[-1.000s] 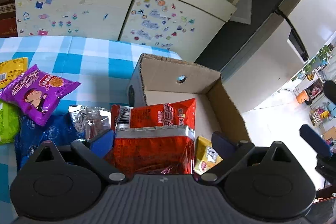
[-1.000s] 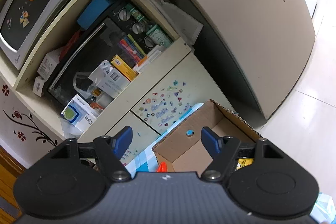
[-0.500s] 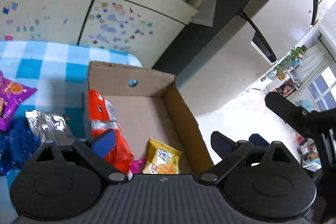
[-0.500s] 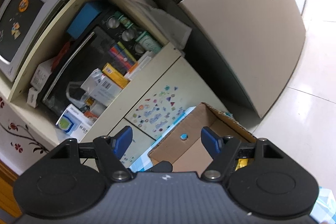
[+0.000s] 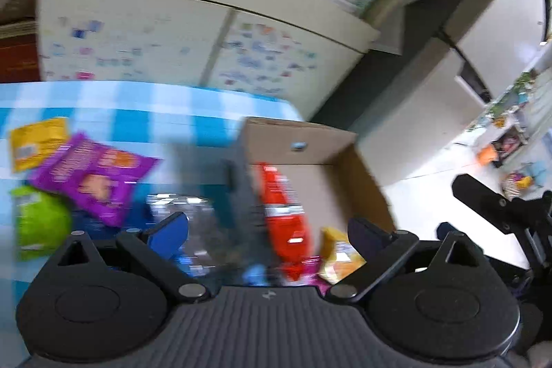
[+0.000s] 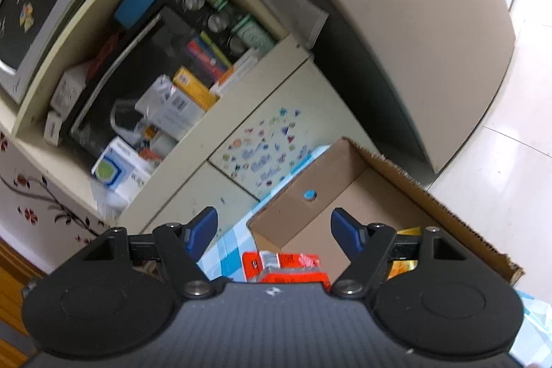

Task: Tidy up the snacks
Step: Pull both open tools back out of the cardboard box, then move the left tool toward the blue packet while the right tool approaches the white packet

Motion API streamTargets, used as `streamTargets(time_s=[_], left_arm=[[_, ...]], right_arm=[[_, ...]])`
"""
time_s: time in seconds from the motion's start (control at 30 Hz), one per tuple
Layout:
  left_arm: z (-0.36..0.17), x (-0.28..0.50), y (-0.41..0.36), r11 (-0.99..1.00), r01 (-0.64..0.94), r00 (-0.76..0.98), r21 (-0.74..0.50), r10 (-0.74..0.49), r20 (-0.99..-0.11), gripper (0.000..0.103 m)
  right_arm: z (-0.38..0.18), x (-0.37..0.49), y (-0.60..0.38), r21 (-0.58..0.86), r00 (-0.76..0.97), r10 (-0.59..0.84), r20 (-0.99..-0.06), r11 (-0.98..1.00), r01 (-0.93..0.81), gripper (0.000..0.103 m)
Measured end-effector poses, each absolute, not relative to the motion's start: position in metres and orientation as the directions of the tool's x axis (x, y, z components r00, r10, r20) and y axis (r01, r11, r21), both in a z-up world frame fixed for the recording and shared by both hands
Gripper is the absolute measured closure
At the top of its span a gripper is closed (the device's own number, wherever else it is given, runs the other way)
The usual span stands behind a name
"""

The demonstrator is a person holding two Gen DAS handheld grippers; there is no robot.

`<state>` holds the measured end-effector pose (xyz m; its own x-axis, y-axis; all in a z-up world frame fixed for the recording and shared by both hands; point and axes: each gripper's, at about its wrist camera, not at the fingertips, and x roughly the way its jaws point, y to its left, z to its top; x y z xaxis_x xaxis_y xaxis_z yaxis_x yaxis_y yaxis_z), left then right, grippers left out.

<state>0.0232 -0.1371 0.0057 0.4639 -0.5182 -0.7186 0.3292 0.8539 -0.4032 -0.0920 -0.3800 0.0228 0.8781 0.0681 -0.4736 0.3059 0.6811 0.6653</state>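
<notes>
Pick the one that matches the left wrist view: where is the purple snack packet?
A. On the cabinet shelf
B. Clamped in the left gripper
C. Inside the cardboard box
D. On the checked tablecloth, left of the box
D. The purple snack packet lies on the blue checked tablecloth, left of the cardboard box; the left gripper is open and holds nothing.

Both grippers look the same: the left gripper (image 5: 267,233) and the right gripper (image 6: 274,226) each have a ribbed dark grey body with a tiny white logo, two round black discs behind the jaws, black linkage arms with silver screws, and blue fingertips (image 6: 203,230).
</notes>
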Motion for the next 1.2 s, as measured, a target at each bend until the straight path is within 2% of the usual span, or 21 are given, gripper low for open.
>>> streamTargets(time_s=[0.3,0.63,0.77,0.87,1.03,1.2], left_arm=[[0.010,0.028,-0.075,0.933,0.265,0.532,-0.245,-0.353,-0.770,0.002],[-0.011,0.037,-0.027,0.969,0.112,0.558,-0.222,-0.246,-0.793,0.002],[-0.005,0.037,-0.022,0.959,0.121,0.568,-0.255,-0.278,-0.775,0.002],[0.001,0.036,-0.021,0.956,0.130,0.588,-0.263,-0.288,-0.756,0.002],[-0.001,0.041,-0.017,0.964,0.097,0.590,-0.247,-0.256,-0.765,0.002],[-0.004,0.043,-0.018,0.966,0.087,0.584,-0.243,-0.248,-0.773,0.002]], right_arm=[[0.017,-0.072,-0.338,0.604,0.846,0.177,-0.503,0.772,0.197,0.029],[0.011,-0.069,-0.277,0.449,0.797,0.248,-0.550,0.893,0.033,0.029],[0.000,-0.074,-0.251,0.360,0.772,0.216,-0.598,0.933,0.019,0.030],[-0.011,-0.084,-0.232,0.338,0.757,0.207,-0.620,0.941,0.019,0.036],[-0.036,-0.097,-0.197,0.255,0.736,0.113,-0.668,0.963,0.084,0.047],[-0.053,-0.093,-0.177,0.118,0.729,-0.045,-0.683,0.978,0.171,0.049]])
